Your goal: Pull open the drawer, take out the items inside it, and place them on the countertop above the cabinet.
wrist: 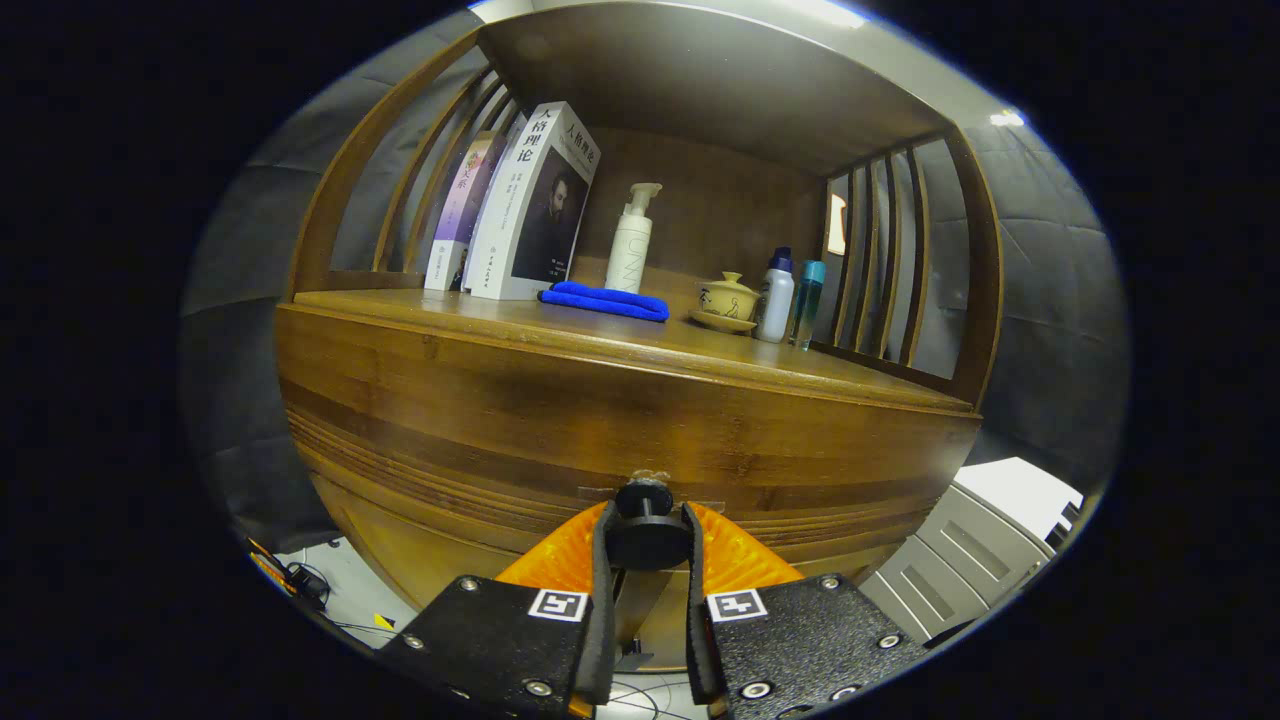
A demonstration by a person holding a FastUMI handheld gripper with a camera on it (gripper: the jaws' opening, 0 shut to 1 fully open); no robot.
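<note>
A wooden cabinet stands in front of me, its drawer front filling the space just ahead. A round dark knob sticks out of that front. My gripper is shut on the knob, one finger pressing each side. The drawer looks closed, its inside hidden. Above it runs the countertop, where a folded blue cloth lies.
On the countertop stand leaning books, a white pump bottle, a small lidded teacup on a saucer and two small bottles. Slatted wooden sides and a roof enclose the shelf. A white unit sits low to the right.
</note>
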